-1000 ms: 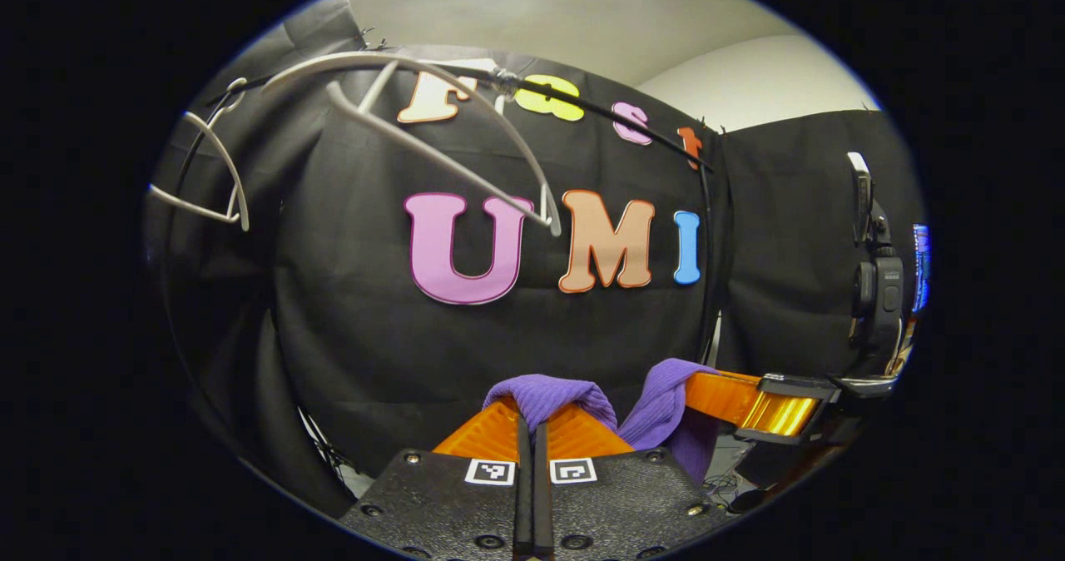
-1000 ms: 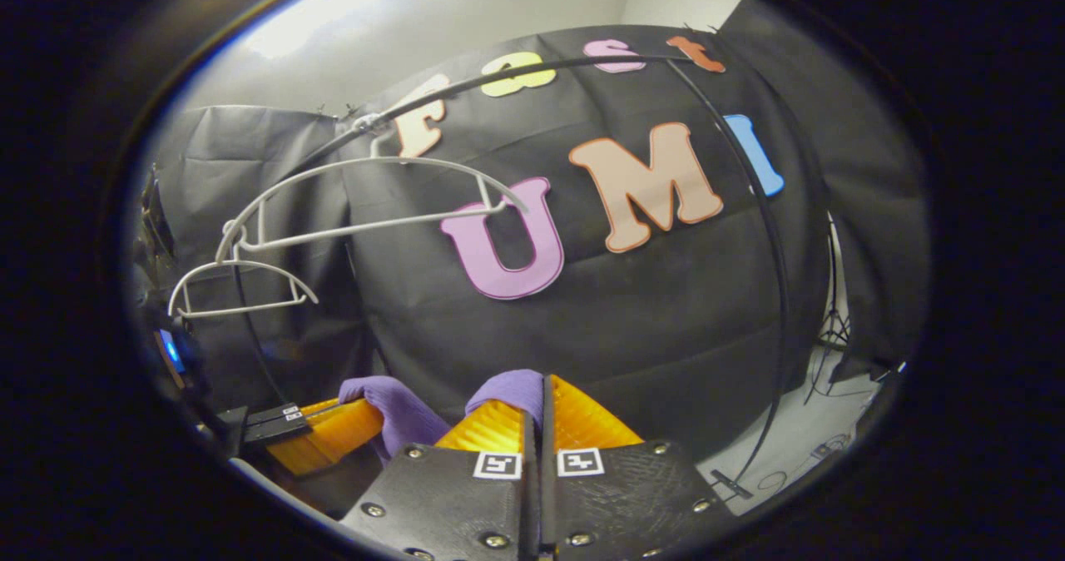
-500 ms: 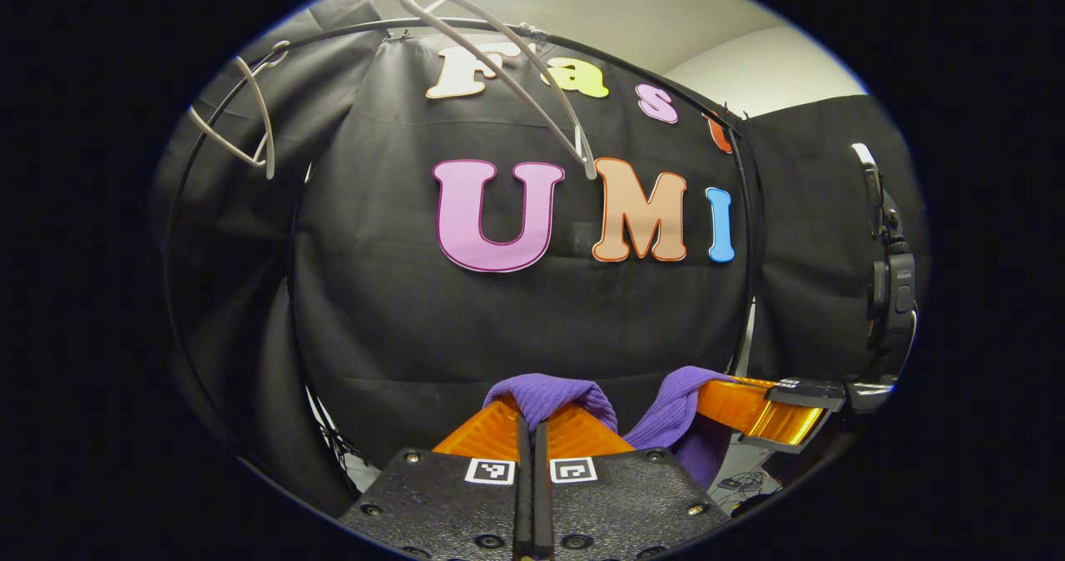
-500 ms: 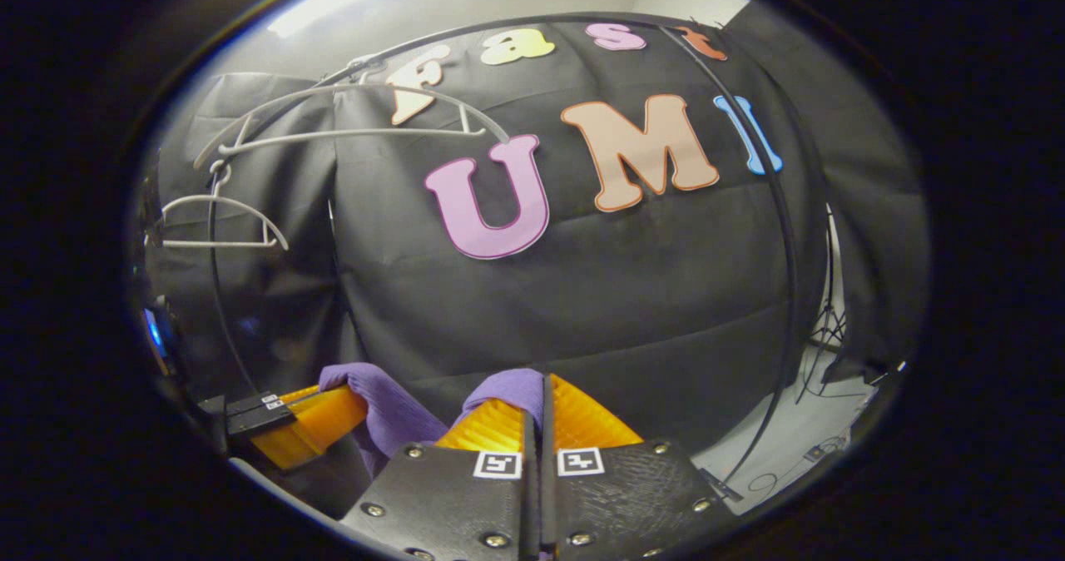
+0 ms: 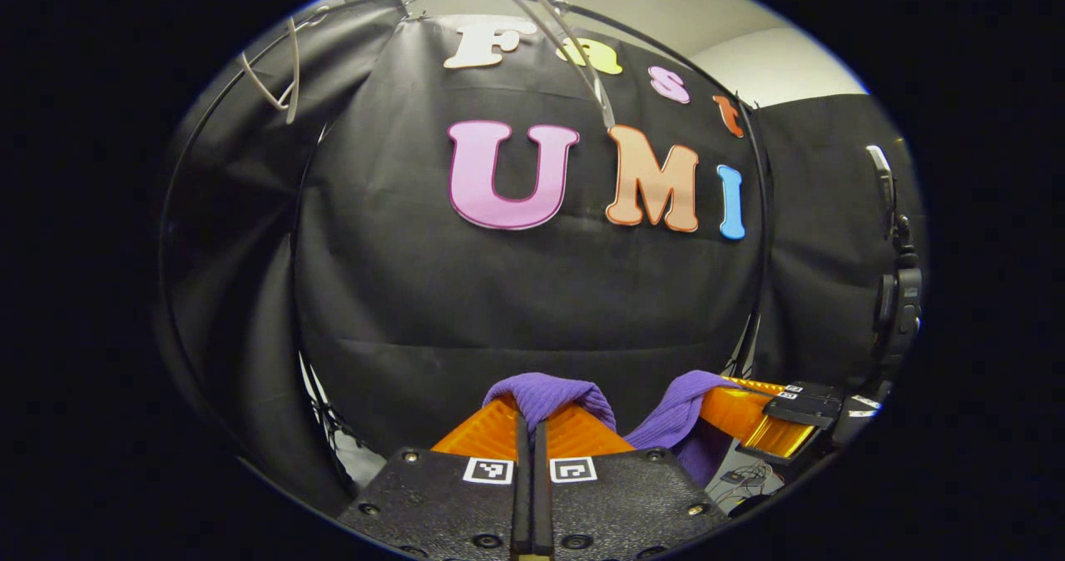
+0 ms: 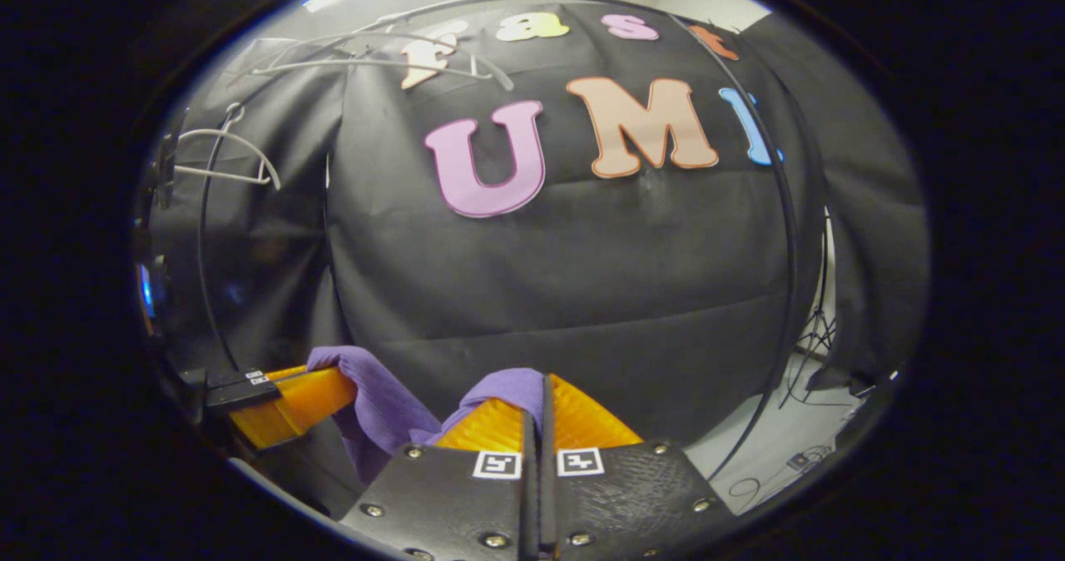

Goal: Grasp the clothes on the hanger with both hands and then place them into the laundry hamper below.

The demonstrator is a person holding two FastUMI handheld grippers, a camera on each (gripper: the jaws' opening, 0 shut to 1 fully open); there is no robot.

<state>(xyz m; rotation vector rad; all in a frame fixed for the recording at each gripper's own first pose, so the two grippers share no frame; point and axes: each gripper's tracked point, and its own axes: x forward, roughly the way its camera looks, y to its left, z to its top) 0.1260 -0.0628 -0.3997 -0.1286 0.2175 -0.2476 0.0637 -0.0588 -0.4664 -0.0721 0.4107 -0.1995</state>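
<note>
In the left gripper view, the left gripper sits at 6 o'clock with its orange fingers pressed together on a fold of the purple garment, which bulges up over the fingertips. At about 4 o'clock in that view the right gripper points inward, its orange fingers clamped on another bunch of the same purple cloth, which sags between the two grippers. In the right gripper view, the right gripper's own fingers at 6 o'clock are closed on a purple fold, and the left gripper appears at 8 o'clock, gripping the cloth's other end. The garment hangs free of the hangers, held low in front of the black booth wall. A bare white hanger hangs from the black rail near 12 o'clock in the left gripper view, with a second white hanger at 10 o'clock.
</note>
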